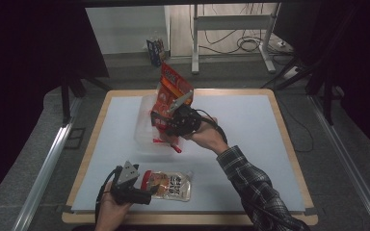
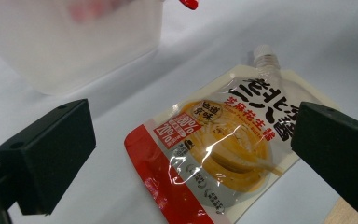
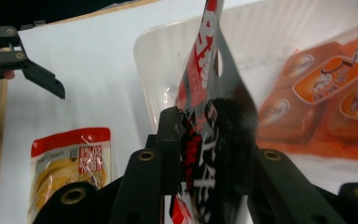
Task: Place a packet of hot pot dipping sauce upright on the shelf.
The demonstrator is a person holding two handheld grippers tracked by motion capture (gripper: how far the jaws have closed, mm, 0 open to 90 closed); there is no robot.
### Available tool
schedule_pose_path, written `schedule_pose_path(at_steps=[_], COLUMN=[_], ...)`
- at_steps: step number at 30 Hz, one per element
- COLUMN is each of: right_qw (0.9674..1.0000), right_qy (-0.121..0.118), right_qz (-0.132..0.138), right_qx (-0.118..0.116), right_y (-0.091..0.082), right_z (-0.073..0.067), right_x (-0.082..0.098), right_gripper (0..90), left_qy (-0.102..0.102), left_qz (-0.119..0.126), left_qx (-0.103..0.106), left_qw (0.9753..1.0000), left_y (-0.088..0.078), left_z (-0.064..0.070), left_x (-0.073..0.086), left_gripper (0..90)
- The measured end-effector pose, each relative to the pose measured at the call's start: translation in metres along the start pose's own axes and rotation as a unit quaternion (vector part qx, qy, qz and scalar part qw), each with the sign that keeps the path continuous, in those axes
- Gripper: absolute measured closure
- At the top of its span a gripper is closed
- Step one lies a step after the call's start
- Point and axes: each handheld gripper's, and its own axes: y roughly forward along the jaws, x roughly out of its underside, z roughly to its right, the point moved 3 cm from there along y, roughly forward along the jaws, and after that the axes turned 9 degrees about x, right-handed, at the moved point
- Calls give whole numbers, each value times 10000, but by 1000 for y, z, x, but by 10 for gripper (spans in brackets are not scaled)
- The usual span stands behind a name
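My right gripper [image 1: 169, 115] is shut on a red and orange snack bag [image 1: 172, 89], held upright above a clear plastic tub [image 1: 142, 137] at the table's middle. In the right gripper view the jaws pinch the bag [image 3: 214, 88] by its lower part, with the tub [image 3: 163, 51] behind it. Orange packaging [image 3: 326, 93] shows at the right over the tub; I cannot tell whether it lies inside. A yellow and red spout pouch [image 1: 169, 185] lies flat near the front edge. My left gripper [image 1: 144, 190] stands open beside it, jaws either side of the pouch [image 2: 223, 140].
The white mat [image 1: 250, 139] covers a wooden table [image 1: 289, 144]; its right half is bare. Beyond the far edge stand a desk frame [image 1: 231, 33], floor cables and a small box [image 1: 155, 50]. Metal rails [image 1: 48, 163] run along both sides.
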Motion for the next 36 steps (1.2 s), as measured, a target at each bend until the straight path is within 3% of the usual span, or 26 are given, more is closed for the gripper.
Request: schedule_pose_path(at_steps=[16, 24, 36], right_qw=[9997, 9994, 9992], right_qy=[-251, -246, -91], right_qz=[62, 190, 263], right_qx=[-51, -121, -273], right_y=[27, 36, 52], right_z=[-12, -16, -13], right_x=[-27, -35, -21], right_gripper=[727, 731, 738], left_qy=[8, 10, 27], left_qz=[-3, -2, -22], left_qx=[24, 39, 69], left_qw=[10000, 10000, 10000], left_y=[0, 1, 2], left_z=[0, 1, 2], left_x=[0, 0, 0], left_gripper=[0, 0, 0])
